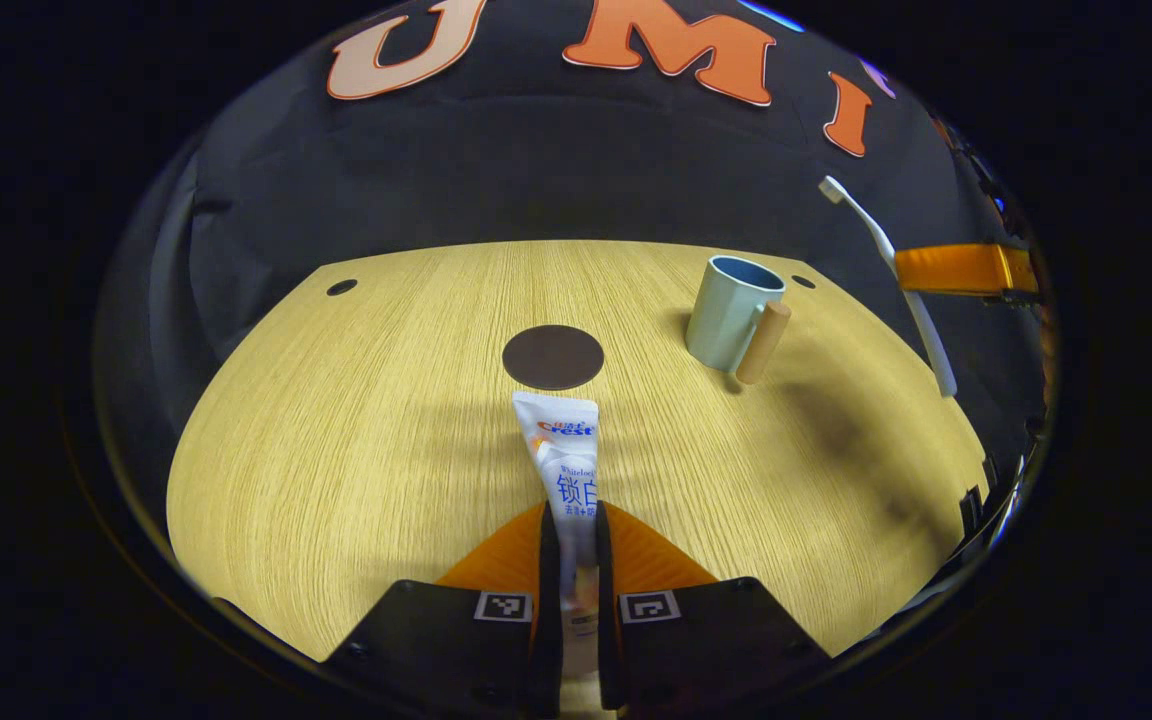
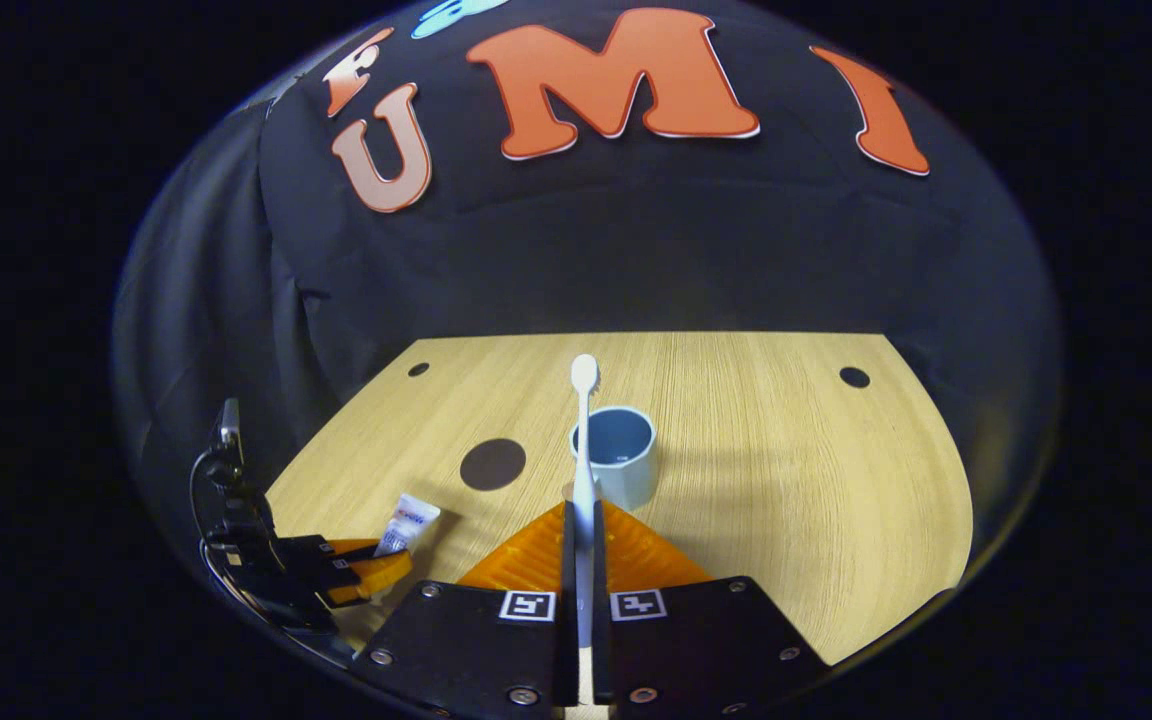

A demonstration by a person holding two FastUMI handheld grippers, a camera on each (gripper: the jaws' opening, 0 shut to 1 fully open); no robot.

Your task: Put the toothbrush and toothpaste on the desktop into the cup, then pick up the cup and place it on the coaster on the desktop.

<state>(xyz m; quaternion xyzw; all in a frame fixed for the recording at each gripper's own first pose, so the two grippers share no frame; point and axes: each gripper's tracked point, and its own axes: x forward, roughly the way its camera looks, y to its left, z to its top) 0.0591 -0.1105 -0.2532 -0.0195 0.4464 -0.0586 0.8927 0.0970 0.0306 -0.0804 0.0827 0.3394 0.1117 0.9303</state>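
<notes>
Gripping hard on both sides now! The left tongs [image 1: 576,560] are pinching the toothpaste [image 1: 564,450] between both fingers, the tube sticking straight out ahead above the wooden table [image 1: 336,450], its flat end reaching toward the dark round coaster [image 1: 553,357]. Over on the right, the right tongs [image 2: 582,560] are clamped on the handle of the white toothbrush [image 2: 584,440], bristle head pointing forward and up, lined up in front of the pale blue cup [image 2: 621,455]. In the left gripper view that cup stands upright on the table, right of the coaster and apart from it, its tan handle facing the camera. The right gripper view catches the left tongs down at the lower left, tube in their grip, raised beside the coaster.
</notes>
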